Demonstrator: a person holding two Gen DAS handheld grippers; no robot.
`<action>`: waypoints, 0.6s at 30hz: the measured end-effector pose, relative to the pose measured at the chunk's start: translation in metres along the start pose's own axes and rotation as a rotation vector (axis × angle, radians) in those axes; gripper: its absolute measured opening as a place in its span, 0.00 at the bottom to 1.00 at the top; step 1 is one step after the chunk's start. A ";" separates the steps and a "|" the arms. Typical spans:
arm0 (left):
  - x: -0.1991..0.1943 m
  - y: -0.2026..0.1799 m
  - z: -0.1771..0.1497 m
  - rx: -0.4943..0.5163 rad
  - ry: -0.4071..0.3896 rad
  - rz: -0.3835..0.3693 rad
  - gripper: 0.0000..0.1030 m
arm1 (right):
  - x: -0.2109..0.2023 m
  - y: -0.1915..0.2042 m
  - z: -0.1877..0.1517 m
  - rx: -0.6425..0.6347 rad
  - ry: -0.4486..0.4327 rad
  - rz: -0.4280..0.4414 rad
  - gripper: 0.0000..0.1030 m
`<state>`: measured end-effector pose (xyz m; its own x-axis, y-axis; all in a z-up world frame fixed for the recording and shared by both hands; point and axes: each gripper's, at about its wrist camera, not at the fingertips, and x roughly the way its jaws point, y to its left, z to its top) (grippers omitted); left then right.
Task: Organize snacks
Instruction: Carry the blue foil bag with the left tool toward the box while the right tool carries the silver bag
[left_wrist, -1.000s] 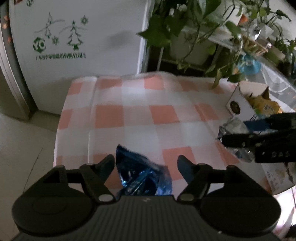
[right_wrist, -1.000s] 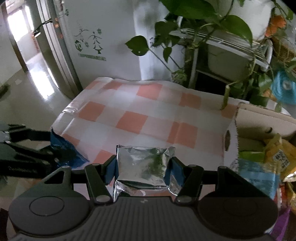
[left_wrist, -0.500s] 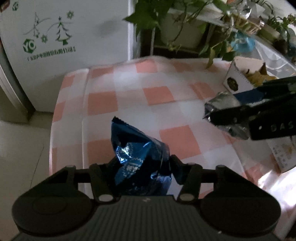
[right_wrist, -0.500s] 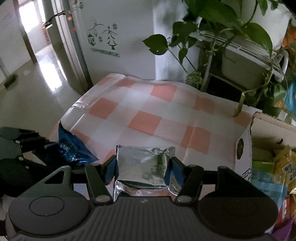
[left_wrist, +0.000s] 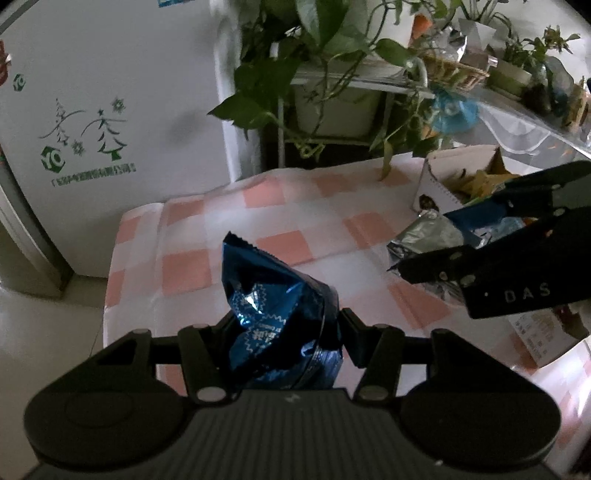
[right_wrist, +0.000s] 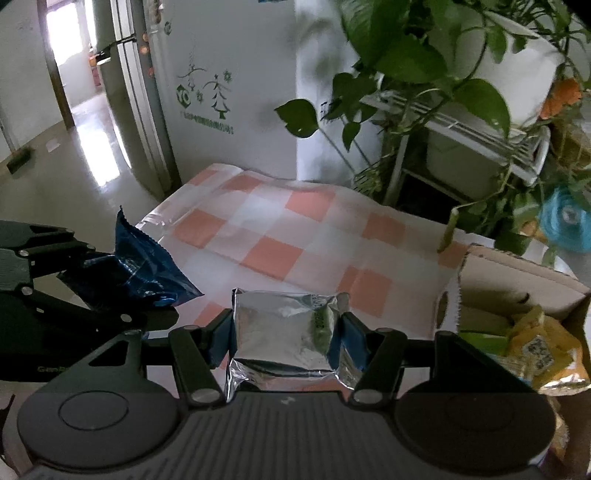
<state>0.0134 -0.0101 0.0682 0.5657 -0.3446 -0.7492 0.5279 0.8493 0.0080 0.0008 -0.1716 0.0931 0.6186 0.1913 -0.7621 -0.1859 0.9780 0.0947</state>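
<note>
Nearest in the left wrist view: left gripper clamped on a blue snack bag, jaws pressing its crumpled sides after closing in on it within the last second; bag held up off the checked tablecloth, its lower end hidden behind the gripper body, printed lettering too dark to read. Nearest in the right wrist view: right gripper clamped on a silver foil packet, blue pads against both edges, bottom seam tucked out of sight under the housing, small green mark on its face unreadable. Left gripper at the left edge there, partly cut off. Farther right, an open cardboard box on the cloth, holding yellow and green snack packs; its right side cut off by the frame, contents deep inside not clear. Beyond the table, a white cabinet with a green tree logo and trailing potted plants on a white rack, leaves blurred and overlapping.
</note>
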 end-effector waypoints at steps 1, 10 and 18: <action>-0.001 -0.003 0.001 0.002 -0.003 -0.001 0.54 | -0.002 -0.001 0.000 0.000 -0.003 -0.003 0.66; -0.005 -0.016 0.007 0.012 -0.025 -0.006 0.54 | -0.022 -0.016 -0.006 0.019 -0.028 -0.025 0.66; -0.005 -0.029 0.011 0.026 -0.036 -0.019 0.54 | -0.039 -0.033 -0.014 0.042 -0.043 -0.046 0.66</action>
<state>0.0017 -0.0374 0.0792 0.5777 -0.3750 -0.7250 0.5549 0.8319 0.0119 -0.0278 -0.2129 0.1102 0.6578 0.1491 -0.7383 -0.1253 0.9882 0.0880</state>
